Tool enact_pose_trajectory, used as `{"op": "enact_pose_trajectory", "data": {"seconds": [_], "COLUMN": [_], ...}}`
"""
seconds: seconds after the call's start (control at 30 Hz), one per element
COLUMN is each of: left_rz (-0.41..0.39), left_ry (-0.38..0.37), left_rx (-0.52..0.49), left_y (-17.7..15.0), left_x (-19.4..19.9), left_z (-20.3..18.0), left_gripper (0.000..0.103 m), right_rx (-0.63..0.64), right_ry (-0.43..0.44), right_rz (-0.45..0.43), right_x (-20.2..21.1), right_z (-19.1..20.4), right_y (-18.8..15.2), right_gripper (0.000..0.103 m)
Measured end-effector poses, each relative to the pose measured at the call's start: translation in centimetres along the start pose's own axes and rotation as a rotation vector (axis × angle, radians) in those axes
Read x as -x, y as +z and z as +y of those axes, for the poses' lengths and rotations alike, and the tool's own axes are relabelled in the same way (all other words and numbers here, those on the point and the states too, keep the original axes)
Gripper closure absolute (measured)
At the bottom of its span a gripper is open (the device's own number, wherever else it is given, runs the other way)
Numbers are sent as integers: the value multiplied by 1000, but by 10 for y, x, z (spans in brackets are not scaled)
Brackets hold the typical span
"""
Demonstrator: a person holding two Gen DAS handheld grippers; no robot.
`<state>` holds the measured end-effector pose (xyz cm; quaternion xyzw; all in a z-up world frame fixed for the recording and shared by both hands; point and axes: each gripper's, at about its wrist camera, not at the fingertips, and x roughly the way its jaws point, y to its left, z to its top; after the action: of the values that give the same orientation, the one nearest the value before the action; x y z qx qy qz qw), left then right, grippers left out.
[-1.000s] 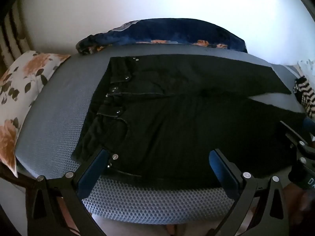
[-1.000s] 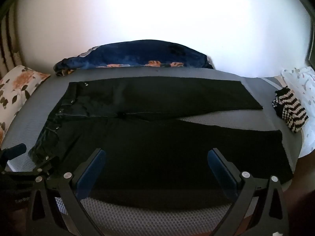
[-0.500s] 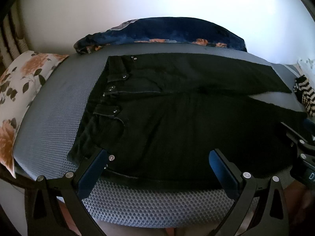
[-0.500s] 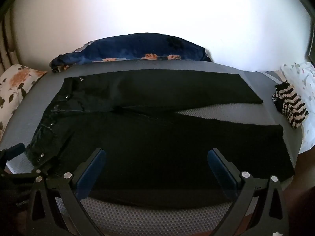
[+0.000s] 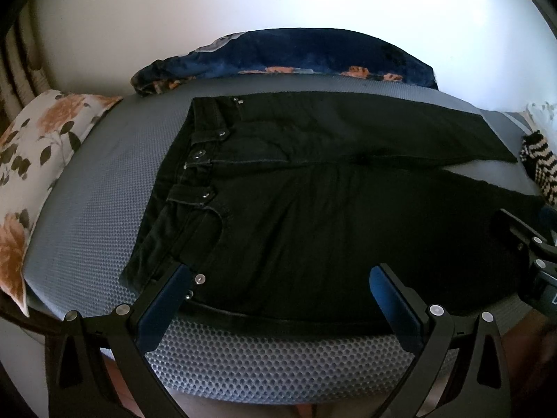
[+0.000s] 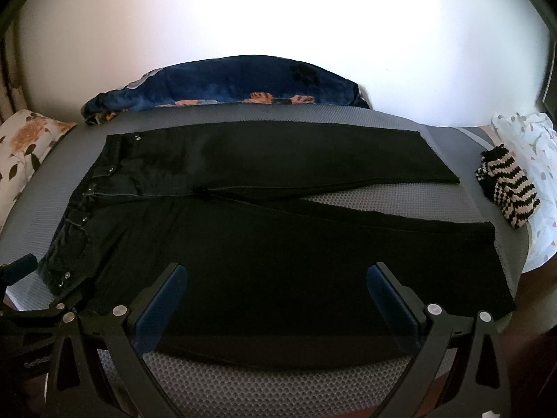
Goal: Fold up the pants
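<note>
Black pants (image 5: 313, 209) lie flat on a grey mesh mattress (image 5: 104, 188), waistband to the left, the two legs spread apart to the right (image 6: 278, 237). My left gripper (image 5: 280, 278) is open and empty, over the near edge of the pants close to the waistband corner. My right gripper (image 6: 276, 278) is open and empty, over the near leg's front edge. Each gripper shows at the edge of the other's view: the right gripper (image 5: 522, 240) and the left gripper (image 6: 38, 299).
A dark blue floral blanket (image 6: 226, 87) lies at the back against a white wall. A floral pillow (image 5: 38, 160) is at the left. A black-and-white striped knit item (image 6: 508, 188) and a white patterned cloth (image 6: 532, 160) lie at the right.
Both grippers have moved slightly forward and down toward the near edge of the pants. The pants have not moved.
</note>
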<state>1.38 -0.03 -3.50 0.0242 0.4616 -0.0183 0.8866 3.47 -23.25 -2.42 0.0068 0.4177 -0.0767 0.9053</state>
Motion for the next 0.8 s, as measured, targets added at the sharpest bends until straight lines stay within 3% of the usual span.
{"op": "enact_pose_trajectory", "data": {"seconds": [0.8], "left_rz": [16], "left_ry": [10], "left_rx": [1], "left_y": [-4], "left_x": [-4], "left_z": [2], "left_gripper": [1], "right_rx": [5], "right_ry": [7], "right_rz": [21], "right_x": [-5], "right_z": [1], "right_y": [-3], "right_gripper": [1]}}
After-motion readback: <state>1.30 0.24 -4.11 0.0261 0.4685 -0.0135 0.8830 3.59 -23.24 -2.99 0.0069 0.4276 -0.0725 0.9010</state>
